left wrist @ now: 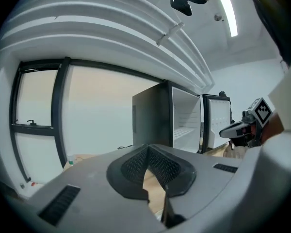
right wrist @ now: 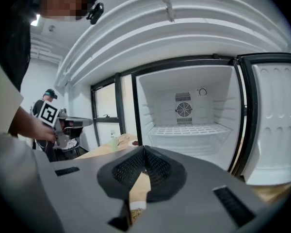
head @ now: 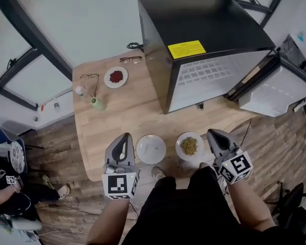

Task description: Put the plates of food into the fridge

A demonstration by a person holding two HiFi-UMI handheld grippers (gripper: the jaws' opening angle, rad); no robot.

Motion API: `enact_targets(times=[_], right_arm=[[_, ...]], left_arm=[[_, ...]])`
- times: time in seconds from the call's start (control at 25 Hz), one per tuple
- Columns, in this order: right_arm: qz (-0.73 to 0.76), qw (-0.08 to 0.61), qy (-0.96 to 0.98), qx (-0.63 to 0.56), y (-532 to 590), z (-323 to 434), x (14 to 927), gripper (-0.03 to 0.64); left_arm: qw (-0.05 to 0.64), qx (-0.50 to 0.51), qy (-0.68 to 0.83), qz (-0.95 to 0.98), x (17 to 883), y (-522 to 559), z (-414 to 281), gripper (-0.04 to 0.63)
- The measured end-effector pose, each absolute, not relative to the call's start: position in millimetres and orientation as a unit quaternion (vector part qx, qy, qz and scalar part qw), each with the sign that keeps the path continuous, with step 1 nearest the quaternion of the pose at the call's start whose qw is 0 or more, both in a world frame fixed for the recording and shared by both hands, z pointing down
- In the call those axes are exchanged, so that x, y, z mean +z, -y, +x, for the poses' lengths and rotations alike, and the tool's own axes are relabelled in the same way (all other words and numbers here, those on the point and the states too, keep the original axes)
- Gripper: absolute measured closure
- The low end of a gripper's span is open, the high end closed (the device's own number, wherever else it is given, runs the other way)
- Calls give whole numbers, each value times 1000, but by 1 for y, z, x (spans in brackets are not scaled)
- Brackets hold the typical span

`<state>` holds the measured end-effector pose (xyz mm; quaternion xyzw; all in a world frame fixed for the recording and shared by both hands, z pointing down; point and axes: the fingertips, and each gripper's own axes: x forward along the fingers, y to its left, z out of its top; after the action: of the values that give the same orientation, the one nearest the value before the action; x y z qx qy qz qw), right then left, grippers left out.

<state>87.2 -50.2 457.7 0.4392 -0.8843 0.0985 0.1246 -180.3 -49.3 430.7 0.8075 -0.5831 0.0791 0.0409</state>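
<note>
Three plates lie on the wooden table (head: 127, 116): one with red food (head: 116, 77) at the far left, a white one with pale food (head: 151, 149) and one with yellow-green food (head: 189, 146) at the near edge. The black fridge (head: 194, 45) stands at the table's right with its door (head: 275, 92) swung open; its white inside and shelf (right wrist: 189, 129) hold nothing. My left gripper (head: 125, 138) hovers just left of the pale plate, jaws together and holding nothing. My right gripper (head: 213, 133) is just right of the yellow-green plate, also shut and holding nothing, pointing at the open fridge.
Two pairs of glasses (head: 89, 77) (head: 130, 59), a green cup (head: 97, 103) and a small bottle (head: 79, 90) sit on the table's left and far side. A seated person (head: 10, 193) is on the floor at lower left. The fridge door juts out to the right.
</note>
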Motion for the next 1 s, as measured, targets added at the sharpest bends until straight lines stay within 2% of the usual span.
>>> enact_targets(times=[0.28,0.64,1.0], right_arm=[[495,119,849,144,13,117,500,595],[528,88,808,244,-8,149,579,595],[526,98,785,313,-29,148,644,592]], left_arm=[[45,65,535,841,428,56,-142,592],[13,81,487,869,439,45,-89,592],[12,98,481,871,460,50,-81,592]])
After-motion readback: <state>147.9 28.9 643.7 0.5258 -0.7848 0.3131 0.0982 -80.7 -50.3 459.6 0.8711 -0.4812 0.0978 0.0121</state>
